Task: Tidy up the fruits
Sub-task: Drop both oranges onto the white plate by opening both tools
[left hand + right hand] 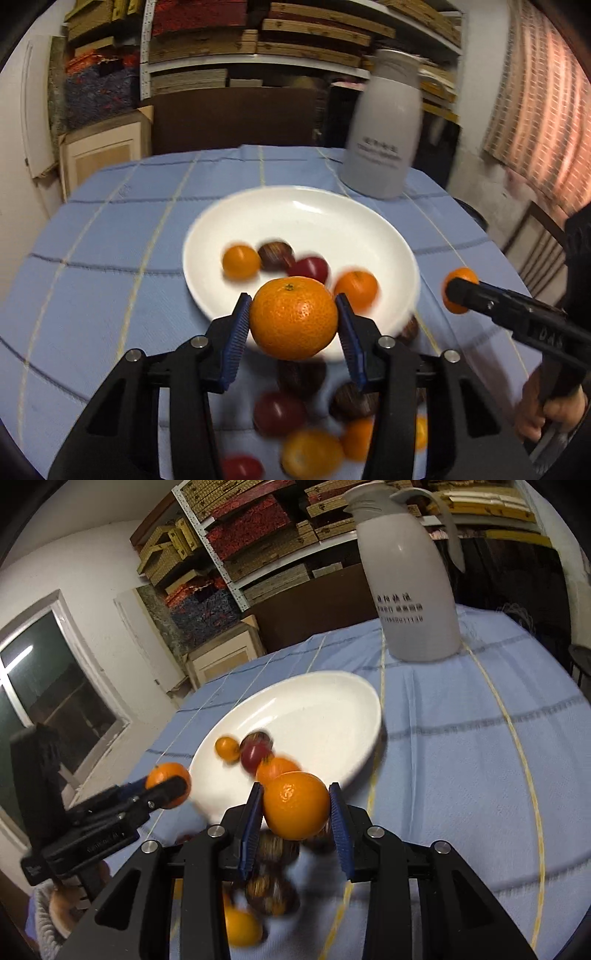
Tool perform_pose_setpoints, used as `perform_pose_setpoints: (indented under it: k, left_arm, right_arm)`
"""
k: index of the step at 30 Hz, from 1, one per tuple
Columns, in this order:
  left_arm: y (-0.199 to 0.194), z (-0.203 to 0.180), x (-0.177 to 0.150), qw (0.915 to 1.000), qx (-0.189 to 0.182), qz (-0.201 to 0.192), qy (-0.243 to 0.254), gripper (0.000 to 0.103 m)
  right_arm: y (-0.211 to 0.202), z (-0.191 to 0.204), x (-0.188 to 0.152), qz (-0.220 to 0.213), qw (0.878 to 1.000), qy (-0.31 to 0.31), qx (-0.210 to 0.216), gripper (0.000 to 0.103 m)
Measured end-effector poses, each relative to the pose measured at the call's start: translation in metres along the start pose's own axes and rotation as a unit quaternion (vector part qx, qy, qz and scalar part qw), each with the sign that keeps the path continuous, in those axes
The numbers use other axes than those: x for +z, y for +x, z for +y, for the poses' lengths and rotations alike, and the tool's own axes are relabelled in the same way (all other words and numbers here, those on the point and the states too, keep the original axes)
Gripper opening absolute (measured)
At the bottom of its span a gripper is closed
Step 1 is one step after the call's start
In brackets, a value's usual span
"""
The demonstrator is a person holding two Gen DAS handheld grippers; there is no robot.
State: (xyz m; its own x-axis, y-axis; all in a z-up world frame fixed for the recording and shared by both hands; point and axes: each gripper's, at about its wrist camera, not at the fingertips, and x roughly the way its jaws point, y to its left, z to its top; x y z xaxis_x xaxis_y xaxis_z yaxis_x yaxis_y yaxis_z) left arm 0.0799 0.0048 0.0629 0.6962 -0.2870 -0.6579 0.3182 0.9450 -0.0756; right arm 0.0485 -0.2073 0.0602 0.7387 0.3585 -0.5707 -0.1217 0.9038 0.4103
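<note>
Two hand-held grippers each clamp a mandarin: the left hand-held gripper (293, 319) presses its blue pads against a large mandarin (294, 318), and the right hand-held gripper (295, 806) is closed on a smooth mandarin (296, 805). Just beyond both pairs of fingertips lies a white plate (314, 214) on the blue-clothed desk (110, 240) — four small fruits sit in its near half. Below and behind the fingers, loose fruits (306, 435) lie blurred on the cloth. Farther ahead stands a grey jug (413, 590).
</note>
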Motion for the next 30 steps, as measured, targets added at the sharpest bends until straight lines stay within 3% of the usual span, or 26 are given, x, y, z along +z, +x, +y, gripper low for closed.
perform_pose_setpoints:
  k: [8,9,10,11,12,13,19,24,30]
  left_arm:
    - [0.049,0.004,0.009,0.9994,0.003,0.033,-0.005,0.046]
    - [0.051,0.005,0.008,0.9995,0.009,0.032,-0.001,0.051]
    - [0.051,0.005,0.008,0.9994,0.015,0.029,0.001,0.065]
    - [0.049,0.005,0.006,0.9995,0.021,0.024,0.003,0.071]
    - [0.046,0.006,0.005,0.9995,0.026,0.016,0.004,0.083]
    - [0.043,0.006,0.005,0.9995,0.031,0.009,0.004,0.085]
    - [0.02,0.016,-0.01,0.9979,0.064,-0.008,0.007,0.091]
    - [0.007,0.038,-0.042,0.9969,0.072,0.019,-0.025,0.092]
    - [-0.01,0.036,-0.063,0.9971,0.072,0.018,-0.017,0.092]
  right_arm:
    - [0.067,0.005,0.037,0.024,1.0,0.008,-0.013,0.036]
    - [0.071,0.006,0.039,0.027,1.0,0.01,-0.009,0.045]
    - [0.073,0.006,0.039,0.026,1.0,0.014,-0.001,0.054]
    - [0.071,0.005,0.039,0.022,1.0,0.017,-0.002,0.066]
    - [0.069,0.005,0.038,0.018,1.0,0.017,-0.005,0.066]
    - [0.066,0.005,0.037,0.013,1.0,0.013,-0.007,0.066]
    - [0.04,0.003,0.024,-0.003,1.0,0.012,0.0,0.066]
    - [0.021,-0.007,-0.002,0.001,1.0,0.019,-0.012,0.079]
    - [-0.001,-0.027,-0.016,-0.009,0.998,0.056,-0.01,0.085]
